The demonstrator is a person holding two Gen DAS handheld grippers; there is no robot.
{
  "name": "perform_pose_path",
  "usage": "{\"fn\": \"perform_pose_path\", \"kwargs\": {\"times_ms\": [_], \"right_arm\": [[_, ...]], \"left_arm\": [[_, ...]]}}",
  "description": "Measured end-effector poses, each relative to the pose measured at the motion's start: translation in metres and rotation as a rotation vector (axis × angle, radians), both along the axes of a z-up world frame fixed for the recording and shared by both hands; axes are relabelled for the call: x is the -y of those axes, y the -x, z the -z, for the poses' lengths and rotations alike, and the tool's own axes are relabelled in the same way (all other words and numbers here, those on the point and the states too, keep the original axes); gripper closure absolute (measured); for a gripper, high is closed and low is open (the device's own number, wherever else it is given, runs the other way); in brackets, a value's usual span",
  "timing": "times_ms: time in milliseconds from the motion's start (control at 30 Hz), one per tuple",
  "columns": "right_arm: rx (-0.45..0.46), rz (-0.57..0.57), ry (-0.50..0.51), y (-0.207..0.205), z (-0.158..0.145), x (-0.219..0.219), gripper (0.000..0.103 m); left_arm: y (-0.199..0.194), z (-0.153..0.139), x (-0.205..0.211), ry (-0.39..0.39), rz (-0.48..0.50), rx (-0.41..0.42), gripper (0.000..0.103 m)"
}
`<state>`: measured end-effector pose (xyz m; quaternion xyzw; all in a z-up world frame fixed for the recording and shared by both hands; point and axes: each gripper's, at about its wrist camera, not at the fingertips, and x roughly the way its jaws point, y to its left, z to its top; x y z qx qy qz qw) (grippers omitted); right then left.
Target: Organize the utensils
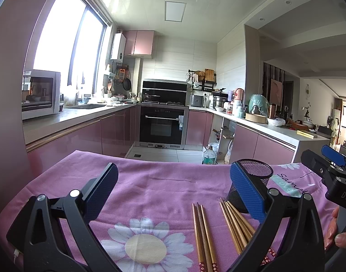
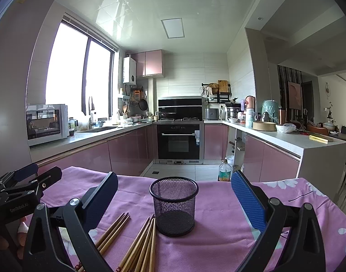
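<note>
A black mesh cup [image 2: 174, 205] stands upright and empty on the pink cloth [image 2: 218, 238]; in the left wrist view the cup [image 1: 255, 173] is partly hidden behind my finger. Two bunches of wooden chopsticks lie flat in front of it: three [image 1: 203, 235] [image 2: 114, 230] on the left, several [image 1: 236, 225] [image 2: 142, 243] nearer the cup. My left gripper [image 1: 173, 192] is open and empty above the cloth, left of the chopsticks. My right gripper [image 2: 174, 200] is open and empty, with the cup between its fingers' line of sight, farther off.
The cloth-covered table ends at a far edge [image 2: 136, 176]. Beyond are the tiled floor, pink cabinets, an oven [image 2: 178, 140] and a plastic bottle [image 2: 224, 171] on the floor. Each gripper shows at the side of the other's view.
</note>
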<state>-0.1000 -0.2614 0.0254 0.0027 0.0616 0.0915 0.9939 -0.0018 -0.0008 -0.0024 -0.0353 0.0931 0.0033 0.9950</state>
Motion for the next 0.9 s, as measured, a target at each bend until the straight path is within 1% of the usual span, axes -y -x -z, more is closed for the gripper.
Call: {"fn": "perform_pose_path", "kwargs": {"times_ms": [900], "right_arm": [[0.0,0.001,0.001,-0.0008,-0.0001,-0.0007,0.006]], "left_arm": [[-0.0001,-0.001,0.0008,0.0,0.001,0.001,0.006]]}}
